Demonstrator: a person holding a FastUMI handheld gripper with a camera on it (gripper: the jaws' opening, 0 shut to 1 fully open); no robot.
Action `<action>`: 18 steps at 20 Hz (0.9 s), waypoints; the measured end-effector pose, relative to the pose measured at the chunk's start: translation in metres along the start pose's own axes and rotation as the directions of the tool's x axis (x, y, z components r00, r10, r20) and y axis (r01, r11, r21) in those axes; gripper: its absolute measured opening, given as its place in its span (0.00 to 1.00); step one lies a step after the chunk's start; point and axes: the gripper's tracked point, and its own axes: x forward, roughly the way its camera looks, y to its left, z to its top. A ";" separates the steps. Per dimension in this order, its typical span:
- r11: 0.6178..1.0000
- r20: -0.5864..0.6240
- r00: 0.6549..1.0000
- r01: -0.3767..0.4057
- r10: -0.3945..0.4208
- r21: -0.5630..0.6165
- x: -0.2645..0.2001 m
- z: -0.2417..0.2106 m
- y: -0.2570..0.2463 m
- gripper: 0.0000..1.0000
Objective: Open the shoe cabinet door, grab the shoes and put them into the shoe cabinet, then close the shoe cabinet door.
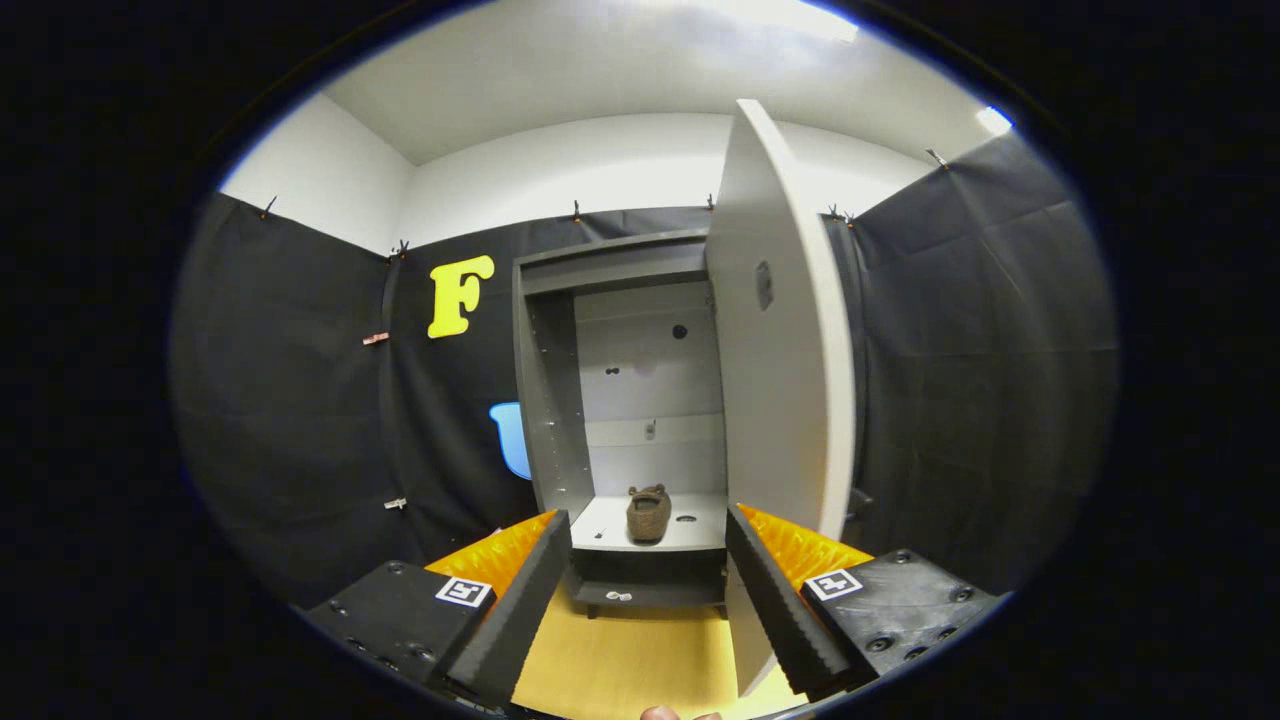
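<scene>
1. The shoe cabinet (pixel 560 400) stands beyond the fingers against the black cloth wall. It is a tall grey carcass, open at the front, with a pale back panel and rows of small holes down its left inner wall.
2. The cabinet door (pixel 775 330) is swung wide open on the right side of the cabinet. It is a pale slab turned nearly edge-on, with a small dark mark on its inner face. Its lower part passes behind the right finger.
3. The wooden floor (pixel 630 660) shows light yellow between the fingers and runs up to the cabinet's base.
4. The gripper (pixel 650 590) is spread open and holds nothing. Its two dark ribbed fingers (pixel 515 600) stand well apart, with orange backing behind each, and they frame the cabinet's lower shelf.
5. The shoe (pixel 648 512), brown and low, sits on the bottom shelf (pixel 605 535) inside the cabinet, near its middle, toe towards the fingers, well ahead of them.
6. A fingertip (pixel 660 713) of the person shows just below the gap between the fingers.
</scene>
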 end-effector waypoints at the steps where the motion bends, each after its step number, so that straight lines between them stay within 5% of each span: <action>1: 1.000 0.004 1.000 0.022 -0.022 -0.011 -0.006 0.000 -0.011 0.98; 8: 0.973 -0.007 0.973 0.232 -0.232 -0.003 -0.034 -0.004 -0.123 0.98; 18: 0.989 -0.068 0.988 0.144 -0.141 0.046 0.028 -0.042 -0.201 0.98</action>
